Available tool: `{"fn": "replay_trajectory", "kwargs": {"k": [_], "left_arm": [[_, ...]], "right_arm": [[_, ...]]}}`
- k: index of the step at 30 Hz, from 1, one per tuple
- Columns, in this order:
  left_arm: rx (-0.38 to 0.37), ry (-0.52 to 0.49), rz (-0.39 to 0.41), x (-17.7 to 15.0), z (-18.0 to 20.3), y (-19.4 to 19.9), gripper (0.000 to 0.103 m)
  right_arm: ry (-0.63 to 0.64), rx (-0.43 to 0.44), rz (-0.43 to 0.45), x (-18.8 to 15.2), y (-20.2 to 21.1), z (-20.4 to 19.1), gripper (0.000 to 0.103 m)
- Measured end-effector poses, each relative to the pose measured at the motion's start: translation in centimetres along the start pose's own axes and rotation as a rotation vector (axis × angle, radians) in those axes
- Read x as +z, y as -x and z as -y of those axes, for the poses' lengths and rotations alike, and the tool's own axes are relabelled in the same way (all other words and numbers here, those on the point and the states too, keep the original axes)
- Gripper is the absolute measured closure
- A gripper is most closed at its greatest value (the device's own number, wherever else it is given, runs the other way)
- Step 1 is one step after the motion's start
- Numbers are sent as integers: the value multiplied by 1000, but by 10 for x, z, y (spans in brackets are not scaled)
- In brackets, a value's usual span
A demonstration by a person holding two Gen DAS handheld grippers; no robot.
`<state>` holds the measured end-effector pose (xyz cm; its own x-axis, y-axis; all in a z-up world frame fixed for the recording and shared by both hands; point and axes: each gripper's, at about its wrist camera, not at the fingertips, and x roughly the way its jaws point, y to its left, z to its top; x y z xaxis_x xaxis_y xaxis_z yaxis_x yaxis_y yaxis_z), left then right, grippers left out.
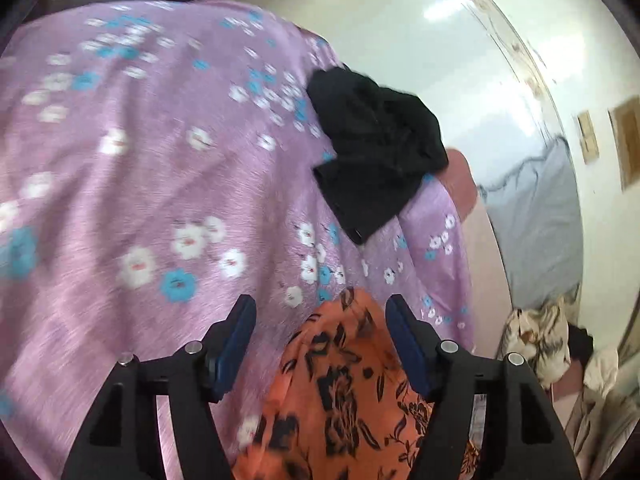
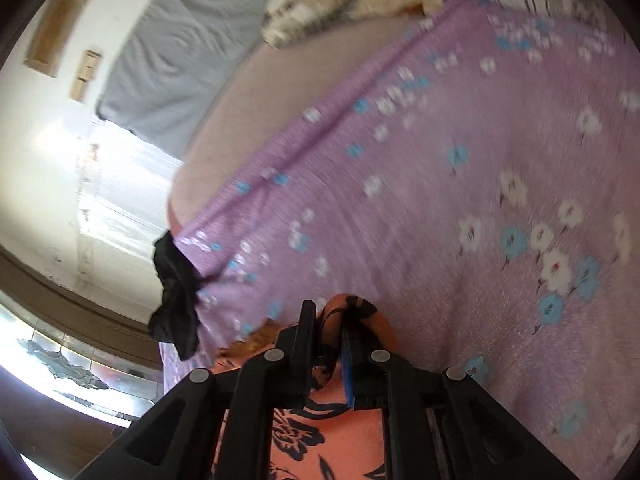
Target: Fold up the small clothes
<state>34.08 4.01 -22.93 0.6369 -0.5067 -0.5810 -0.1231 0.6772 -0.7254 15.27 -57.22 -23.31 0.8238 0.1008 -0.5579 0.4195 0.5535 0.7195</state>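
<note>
— Two grippers, two different states. How do the jaws stand?

— The right gripper has its jaws almost together, pinched on a fold of the orange floral garment. The left gripper is wide apart; cloth of the same garment passes between its fingers, touching perhaps the right one, but nothing is clamped.

— How will this cloth handle?

— It seems thin, light and very soft, so it will sag and slide from any loose hold. It is not fragile. The best place to take it is probably at an edge or corner, with both layers inside the pads.

— And its look?

— Orange with a black flower print, bunched and not yet flat, lying on the purple flowered bedsheet just under both grippers.

— Anything further out?

— A black garment lies crumpled near the bed's edge, well apart from the orange one. Beyond that is a grey cloth on the floor.
</note>
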Motion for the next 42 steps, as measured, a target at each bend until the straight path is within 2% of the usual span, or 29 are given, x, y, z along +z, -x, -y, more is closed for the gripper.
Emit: {"fn": "replay_trajectory", "kwargs": {"k": [2, 4, 6, 7, 9, 10, 11, 13, 15, 16, 18, 20, 21, 23, 25, 26, 28, 32, 35, 39, 42], "left_arm": [[21, -49, -13, -13, 11, 18, 35], [64, -153, -38, -38, 27, 30, 35], [95, -249, -74, -70, 37, 40, 35], [103, -279, -96, -87, 42, 43, 35], [103, -295, -126, -105, 46, 43, 35], [111, -302, -141, -113, 47, 42, 35], [120, -310, -147, -118, 47, 41, 35], [172, -347, -153, -128, 49, 36, 35], [245, -418, -152, -136, 56, 31, 35], [270, -443, -148, -138, 58, 29, 35], [312, -479, -144, -138, 58, 23, 35], [382, -534, -166, -143, 58, 10, 35], [405, -559, -172, -146, 57, 5, 35], [451, -630, -164, -155, 62, -2, 30], [480, -685, -163, -162, 66, -7, 26], [492, -703, -161, -165, 67, -9, 25], [507, -727, -156, -168, 67, -11, 23], [516, -732, -154, -167, 67, -16, 18], [522, -726, -159, -167, 69, -17, 17], [502, -695, -149, -162, 70, -14, 17], [527, -697, -87, -157, 70, -2, 17]], "right_arm": [[46, 7, 33, -3, 10, -12, 90], [83, 15, 48, -6, 19, -25, 88], [91, 52, 53, -9, 25, -33, 81], [82, 84, 55, -11, 30, -36, 73], [68, 147, 84, -14, 43, -44, 40], [64, 168, 129, -18, 53, -47, 15], [57, 192, 190, -21, 65, -49, 10], [61, 252, 272, -27, 87, -55, 10], [92, 268, 243, -30, 90, -64, 10], [143, 226, 178, -33, 82, -73, 12], [230, 126, 64, -44, 58, -86, 26], [331, 8, -81, -62, 19, -98, 60], [370, -50, -130, -69, 2, -102, 67], [411, -111, -224, -84, -33, -106, 68], [431, -138, -291, -93, -61, -106, 68], [455, -183, -313, -98, -75, -105, 67], [479, -261, -311, -99, -101, -96, 69], [436, -209, -226, -83, -113, -83, 69], [449, -264, -156, -73, -114, -81, 69], [362, -227, -129, -62, -107, -78, 68], [372, -154, -137, -66, -84, -95, 65]]}}
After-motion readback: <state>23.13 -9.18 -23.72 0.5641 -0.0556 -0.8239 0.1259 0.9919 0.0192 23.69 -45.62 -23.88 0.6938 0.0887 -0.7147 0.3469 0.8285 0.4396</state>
